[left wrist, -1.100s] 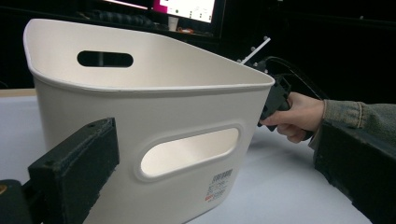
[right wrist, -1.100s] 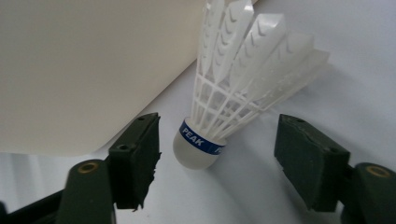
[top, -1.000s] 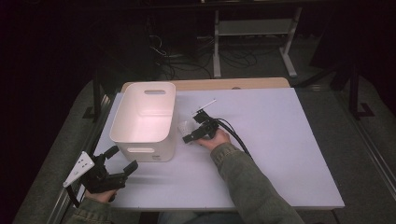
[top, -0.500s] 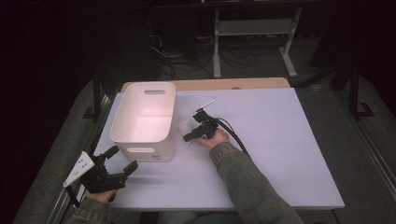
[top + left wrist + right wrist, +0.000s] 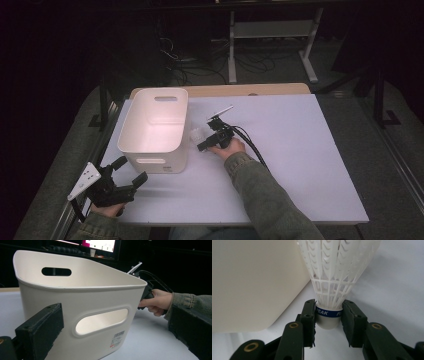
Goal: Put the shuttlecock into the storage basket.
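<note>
A white plastic shuttlecock (image 5: 334, 277) with a blue band on its cork lies on the white table, right beside the white bin's wall (image 5: 249, 285). My right gripper (image 5: 328, 317) is shut on the cork base, both pads pressing its sides. In the high view the shuttlecock (image 5: 197, 135) sits just right of the bin (image 5: 157, 162), with the right gripper (image 5: 202, 145) low at the table. My left gripper (image 5: 131, 171) is open near the table's front left corner, facing the bin's front wall (image 5: 82, 300) with nothing between its jaws.
The bin has handle slots (image 5: 101, 321) and looks empty inside. A cable (image 5: 250, 142) trails from the right gripper across the table. A wooden board (image 5: 225, 90) lies along the far edge. The white tabletop (image 5: 310, 150) stretches to the right.
</note>
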Demonstrator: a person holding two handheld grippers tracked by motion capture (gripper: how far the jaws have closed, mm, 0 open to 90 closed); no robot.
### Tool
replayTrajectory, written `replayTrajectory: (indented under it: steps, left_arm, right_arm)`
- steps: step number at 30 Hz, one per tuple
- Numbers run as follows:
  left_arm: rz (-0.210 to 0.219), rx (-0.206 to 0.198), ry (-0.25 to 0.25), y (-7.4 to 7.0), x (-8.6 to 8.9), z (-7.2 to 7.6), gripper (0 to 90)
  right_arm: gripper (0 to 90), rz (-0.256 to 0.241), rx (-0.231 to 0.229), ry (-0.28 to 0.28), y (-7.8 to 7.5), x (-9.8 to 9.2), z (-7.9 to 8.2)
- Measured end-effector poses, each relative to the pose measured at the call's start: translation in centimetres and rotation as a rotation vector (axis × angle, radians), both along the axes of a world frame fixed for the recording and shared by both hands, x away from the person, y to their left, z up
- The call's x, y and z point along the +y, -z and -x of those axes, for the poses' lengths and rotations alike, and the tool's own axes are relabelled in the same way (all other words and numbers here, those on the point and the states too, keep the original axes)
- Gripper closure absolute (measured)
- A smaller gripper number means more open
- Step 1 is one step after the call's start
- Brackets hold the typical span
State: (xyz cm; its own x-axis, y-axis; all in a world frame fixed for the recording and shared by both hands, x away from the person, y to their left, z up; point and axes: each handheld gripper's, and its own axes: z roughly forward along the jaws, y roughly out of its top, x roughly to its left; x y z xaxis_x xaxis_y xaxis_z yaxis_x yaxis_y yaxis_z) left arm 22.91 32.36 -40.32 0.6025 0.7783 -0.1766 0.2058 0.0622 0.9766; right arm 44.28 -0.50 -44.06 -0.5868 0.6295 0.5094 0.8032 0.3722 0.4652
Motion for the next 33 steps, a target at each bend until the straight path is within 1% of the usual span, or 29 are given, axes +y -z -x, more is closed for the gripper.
replayTrajectory:
  steps: [1,4,7,9,11,14,16,18,20,21,22,23,24,27,33]
  left_arm:
    - [-0.004,0.000,0.001,0.0,0.0,0.0,0.0]
    - [-0.001,0.000,0.000,0.0,0.0,0.0,0.0]
    - [-0.002,0.000,0.000,0.0,0.0,0.0,0.0]
    - [-0.005,0.000,-0.001,0.0,0.0,0.0,0.0]
    - [0.002,-0.002,-0.001,0.0,0.0,0.0,0.0]
    - [0.000,-0.002,-0.001,0.0,0.0,0.0,0.0]
    - [0.000,-0.001,-0.001,0.0,0.0,0.0,0.0]
    - [-0.001,-0.001,-0.001,0.0,0.0,0.0,0.0]
    - [-0.005,0.000,0.000,0.0,0.0,0.0,0.0]
    - [-0.005,0.000,0.000,0.0,0.0,0.0,0.0]
    - [-0.002,-0.001,0.001,0.0,0.0,0.0,0.0]
    - [0.003,-0.003,0.002,0.0,-0.1,0.0,0.0]
    - [-0.002,-0.002,0.004,0.0,0.0,0.0,0.0]
    - [-0.001,-0.001,0.003,0.0,0.0,0.0,0.0]
    - [-0.001,-0.002,0.002,0.0,0.0,0.0,0.0]
  right_arm:
    - [63.3,0.005,-0.002,0.012,0.0,-0.1,-0.1]
    - [63.4,0.005,0.000,0.016,-0.1,-0.3,0.0]
    - [63.6,-0.001,-0.003,0.012,-0.2,-0.4,-0.1]
    - [63.6,-0.018,-0.002,0.006,-0.4,-0.5,0.0]
    - [63.7,-0.017,-0.004,0.007,-0.5,-0.6,-0.1]
    - [63.7,-0.011,-0.010,0.010,-0.6,-0.7,-0.1]
    - [63.7,-0.016,-0.022,0.002,-0.8,-0.8,0.0]
    - [63.7,-0.008,-0.039,-0.005,-1.2,-0.9,0.1]
    - [63.8,-0.009,-0.036,-0.014,-1.3,-0.9,0.2]
    - [63.7,0.001,-0.044,-0.014,-1.4,-0.9,0.2]
    - [63.7,0.001,-0.042,-0.013,-1.5,-0.9,0.3]
    - [63.8,0.002,-0.050,-0.013,-1.7,-1.1,0.3]
    - [63.8,-0.002,-0.051,-0.015,-1.8,-1.2,0.3]
    - [63.8,0.005,-0.061,-0.007,-2.0,-1.4,0.2]
    - [63.8,0.003,-0.069,-0.010,-2.4,-1.7,0.4]
